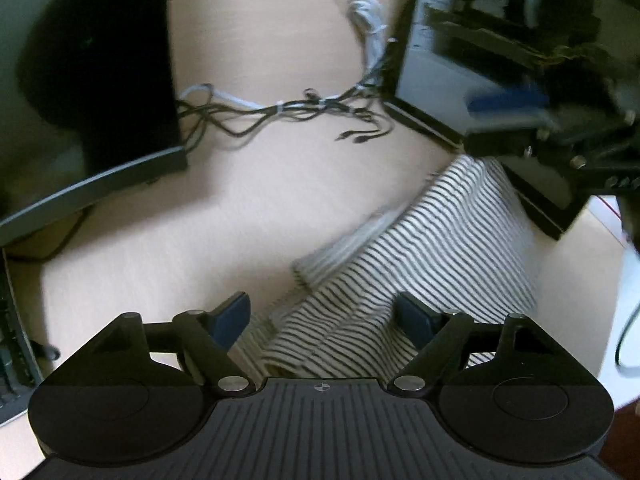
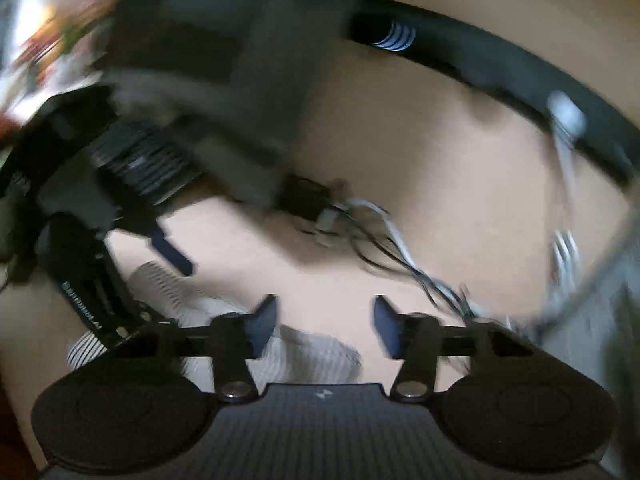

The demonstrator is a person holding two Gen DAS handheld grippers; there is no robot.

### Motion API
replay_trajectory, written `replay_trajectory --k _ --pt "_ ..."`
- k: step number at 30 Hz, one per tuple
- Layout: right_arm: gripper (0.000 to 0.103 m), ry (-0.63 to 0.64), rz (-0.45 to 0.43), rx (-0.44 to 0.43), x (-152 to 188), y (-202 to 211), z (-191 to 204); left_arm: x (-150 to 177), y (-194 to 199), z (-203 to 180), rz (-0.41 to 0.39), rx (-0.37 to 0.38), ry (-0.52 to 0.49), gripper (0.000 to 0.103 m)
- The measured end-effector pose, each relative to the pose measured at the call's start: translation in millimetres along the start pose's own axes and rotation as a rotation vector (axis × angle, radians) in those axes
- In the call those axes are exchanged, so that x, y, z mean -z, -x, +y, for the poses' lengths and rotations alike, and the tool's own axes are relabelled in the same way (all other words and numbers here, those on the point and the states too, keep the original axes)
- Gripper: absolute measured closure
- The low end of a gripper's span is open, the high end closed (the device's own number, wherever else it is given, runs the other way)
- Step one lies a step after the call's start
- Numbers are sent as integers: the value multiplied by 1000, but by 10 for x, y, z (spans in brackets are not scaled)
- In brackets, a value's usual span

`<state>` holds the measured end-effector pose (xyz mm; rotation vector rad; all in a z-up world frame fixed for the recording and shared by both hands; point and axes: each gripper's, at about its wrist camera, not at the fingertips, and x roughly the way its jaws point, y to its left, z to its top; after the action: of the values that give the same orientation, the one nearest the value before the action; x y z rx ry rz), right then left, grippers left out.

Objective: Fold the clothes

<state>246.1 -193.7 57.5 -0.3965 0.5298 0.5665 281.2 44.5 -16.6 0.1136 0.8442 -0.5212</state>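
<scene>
Our striped shirt [image 1: 420,248] lies bunched up on the tan table [image 1: 240,220], near the wires [image 1: 280,112]. It looks soft, light and floppy, so we think an edge or corner is best to pinch. Our left claw [image 1: 322,320] and right claw [image 2: 325,326] both gape wide, holding nothing.

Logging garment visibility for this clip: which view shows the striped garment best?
The left wrist view: the striped garment lies sharp across the table, its stripes and folded layers clear. The right wrist view is motion-blurred and catches only a smeared patch of it near the fingers.
</scene>
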Motion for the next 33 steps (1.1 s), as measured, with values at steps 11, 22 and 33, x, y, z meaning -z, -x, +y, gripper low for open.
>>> replay_trajectory --k 11,22,33 --pt "65 -294 130 63 323 -711 -347 -101 25 71 31 12 -71 24" --pt "0 -1014 275 -216 866 -205 -634 -358 -410 34 61 180 -96 7" --pt "36 -988 334 -244 822 -799 -572 14 -445 194 111 273 173 6"
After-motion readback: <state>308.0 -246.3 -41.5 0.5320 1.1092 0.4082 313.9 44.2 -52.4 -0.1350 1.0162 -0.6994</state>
